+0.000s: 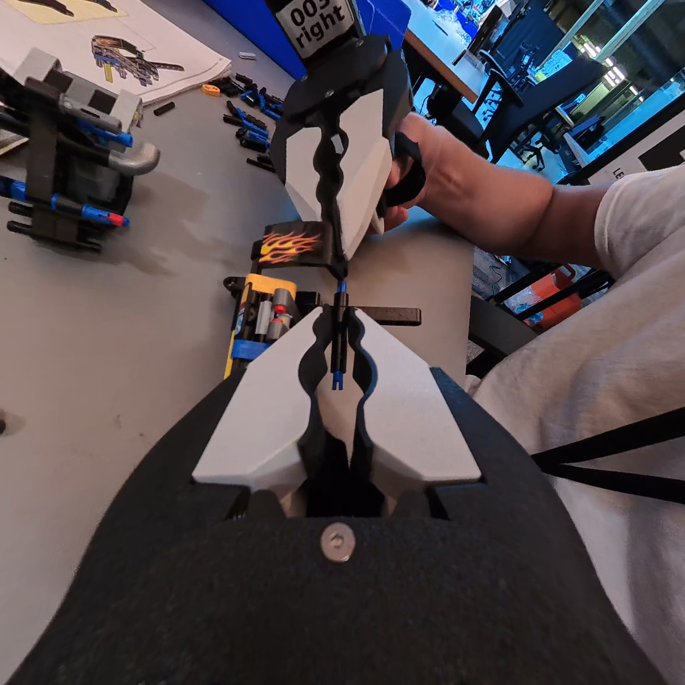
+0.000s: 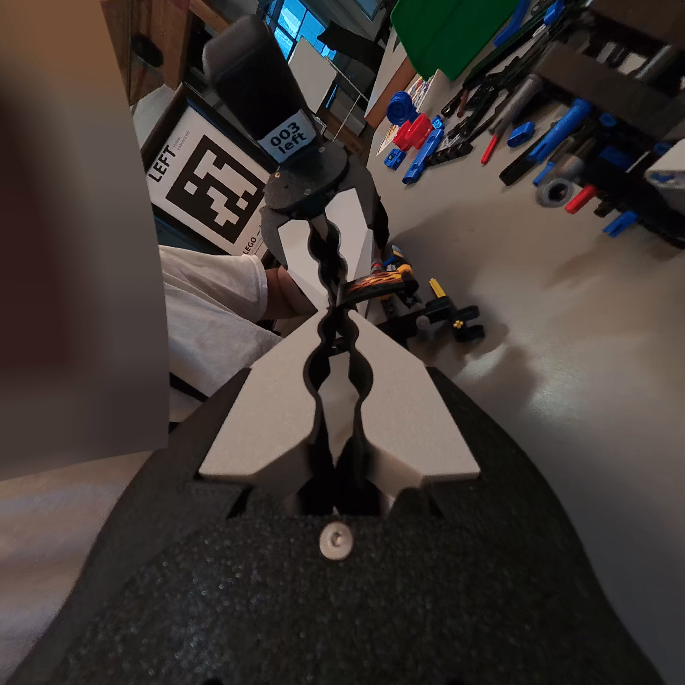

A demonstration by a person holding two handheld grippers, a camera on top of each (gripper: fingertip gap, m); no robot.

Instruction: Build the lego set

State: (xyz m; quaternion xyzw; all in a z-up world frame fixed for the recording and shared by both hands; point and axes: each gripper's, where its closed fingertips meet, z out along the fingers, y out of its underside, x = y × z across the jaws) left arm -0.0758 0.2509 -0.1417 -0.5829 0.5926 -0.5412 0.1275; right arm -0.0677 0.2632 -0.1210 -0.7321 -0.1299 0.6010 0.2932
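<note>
The small black piece with blue pin ends (image 1: pixel 339 335) sits clamped between the fingertips of the left tool (image 1: pixel 338 315), its long axis running straight along the tool's own line, one blue end back between the fingers and the other poking forward toward the right tool (image 1: pixel 340 267). That right tool comes down from the opposite side, tip to tip with the left one, and is closed on the edge of the black flame-printed panel (image 1: pixel 293 244), which belongs to the small yellow and black sub-assembly (image 1: pixel 265 315) lying on the grey bench (image 1: pixel 111 333) just left of both tips. As I read it, the coming move turns on that alignment: the pin's forward blue end points almost directly at the spot the right tool is holding, a short way off, so the left tool is the one that has to push along its own axis. Whether the pin already touches the panel I cannot tell. Farther out on the bench stand a bigger black, grey and blue build (image 1: pixel 70 155), scattered black and blue pins (image 1: pixel 252 111) and an open instruction booklet (image 1: pixel 129 48). Each tool carries a white label with printed characters, and a board with a black square marker (image 2: pixel 213 189) leans behind the left one; I leave their wording aside.
</note>
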